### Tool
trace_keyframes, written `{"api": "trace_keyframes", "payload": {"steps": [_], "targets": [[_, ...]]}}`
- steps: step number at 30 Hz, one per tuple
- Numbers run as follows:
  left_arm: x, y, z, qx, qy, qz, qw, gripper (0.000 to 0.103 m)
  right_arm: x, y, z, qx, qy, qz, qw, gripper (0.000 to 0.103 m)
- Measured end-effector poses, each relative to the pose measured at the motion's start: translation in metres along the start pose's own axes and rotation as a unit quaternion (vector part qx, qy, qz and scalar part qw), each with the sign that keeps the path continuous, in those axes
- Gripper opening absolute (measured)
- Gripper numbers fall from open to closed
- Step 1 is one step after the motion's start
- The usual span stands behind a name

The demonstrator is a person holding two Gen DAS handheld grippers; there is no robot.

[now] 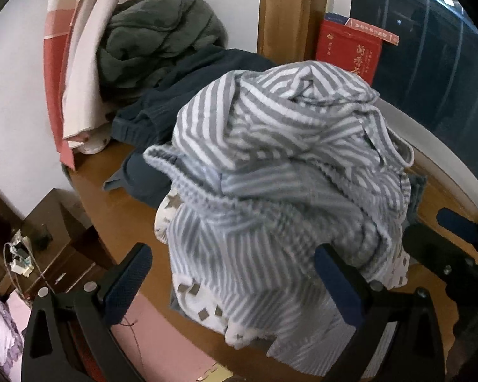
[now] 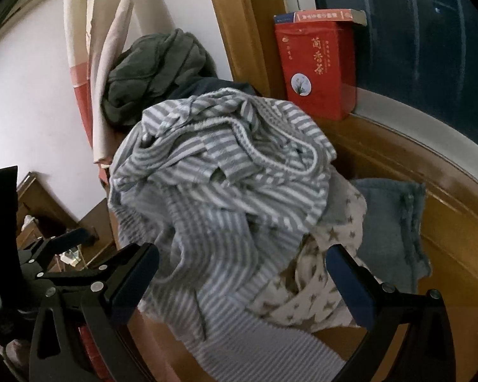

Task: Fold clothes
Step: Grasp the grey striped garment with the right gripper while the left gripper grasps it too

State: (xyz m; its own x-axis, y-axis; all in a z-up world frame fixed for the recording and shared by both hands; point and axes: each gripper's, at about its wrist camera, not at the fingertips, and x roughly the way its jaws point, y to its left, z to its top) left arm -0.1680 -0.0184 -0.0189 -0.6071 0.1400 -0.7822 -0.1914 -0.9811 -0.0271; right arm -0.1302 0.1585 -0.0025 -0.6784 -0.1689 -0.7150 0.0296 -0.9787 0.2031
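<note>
A crumpled grey-and-white striped garment (image 1: pixel 271 165) (image 2: pixel 220 184) tops a heap on a wooden ledge (image 1: pixel 111 216). Under it lies a white cloth with brown stars (image 1: pixel 207 312) (image 2: pixel 302 293). My left gripper (image 1: pixel 232 283) is open, its wide-apart jaws straddling the heap's near edge without pinching it. My right gripper (image 2: pixel 242 280) is open too, spread around the striped garment and the star cloth. One of the right gripper's fingers (image 1: pixel 455 222) shows at the left wrist view's right edge. One of the left gripper's fingers (image 2: pixel 76 235) shows at the right wrist view's left edge.
Behind the heap lie a navy garment (image 1: pixel 188 102) and a bunched olive-green one (image 1: pixel 156 41) (image 2: pixel 156 70). A red tea box (image 1: pixel 347 54) (image 2: pixel 315 67) stands against the dark window. A folded grey-blue cloth (image 2: pixel 392 222) lies to the right. A curtain (image 1: pixel 79 63) hangs on the left.
</note>
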Motion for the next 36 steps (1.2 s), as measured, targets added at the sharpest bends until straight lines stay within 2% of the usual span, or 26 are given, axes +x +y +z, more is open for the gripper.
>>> {"api": "trace_keyframes", "payload": {"steps": [7, 13, 17, 24, 25, 26, 27, 29, 32, 33, 35, 36], "targets": [[0.012, 0.001, 0.014, -0.002, -0.014, -0.025, 0.9996, 0.103, 0.023, -0.004, 0.022, -0.015, -0.006, -0.002, 1.000, 0.103], [0.032, -0.002, 0.016, 0.013, -0.005, -0.027, 0.9995, 0.103, 0.048, 0.003, 0.040, -0.051, -0.012, -0.020, 0.998, 0.103], [0.041, 0.008, 0.018, -0.007, -0.001, -0.065, 0.9978, 0.103, 0.067, 0.010, 0.047, -0.090, -0.016, -0.041, 0.995, 0.103], [0.050, 0.019, 0.022, -0.019, 0.007, -0.109, 0.9938, 0.103, 0.085, 0.001, 0.050, -0.096, -0.021, -0.009, 0.995, 0.103], [0.047, 0.020, 0.023, -0.019, 0.003, -0.112, 0.9935, 0.103, 0.083, 0.000, 0.050, -0.094, -0.024, -0.004, 0.995, 0.098], [0.044, 0.022, 0.024, -0.018, -0.002, -0.115, 0.9931, 0.103, 0.080, 0.002, 0.049, -0.096, -0.029, 0.002, 0.995, 0.082], [0.040, 0.023, 0.025, -0.018, -0.006, -0.119, 0.9928, 0.102, 0.076, 0.005, 0.047, -0.101, -0.037, 0.009, 0.994, 0.073], [0.023, 0.033, 0.028, -0.021, -0.040, -0.118, 0.9920, 0.102, 0.068, 0.012, 0.042, -0.114, -0.051, 0.012, 0.992, 0.044], [0.008, 0.045, 0.041, -0.017, -0.077, -0.105, 0.9914, 0.103, 0.061, 0.022, 0.037, -0.134, -0.066, -0.007, 0.989, 0.031], [0.007, 0.047, 0.046, -0.016, -0.083, -0.101, 0.9912, 0.103, 0.060, 0.022, 0.037, -0.132, -0.069, -0.007, 0.989, 0.029], [0.016, 0.046, 0.054, -0.011, -0.082, -0.089, 0.9926, 0.103, 0.057, 0.021, 0.037, -0.121, -0.074, -0.002, 0.990, 0.023], [0.017, 0.044, 0.056, -0.008, -0.083, -0.095, 0.9921, 0.103, 0.053, 0.021, 0.036, -0.114, -0.078, 0.003, 0.990, 0.020]]}}
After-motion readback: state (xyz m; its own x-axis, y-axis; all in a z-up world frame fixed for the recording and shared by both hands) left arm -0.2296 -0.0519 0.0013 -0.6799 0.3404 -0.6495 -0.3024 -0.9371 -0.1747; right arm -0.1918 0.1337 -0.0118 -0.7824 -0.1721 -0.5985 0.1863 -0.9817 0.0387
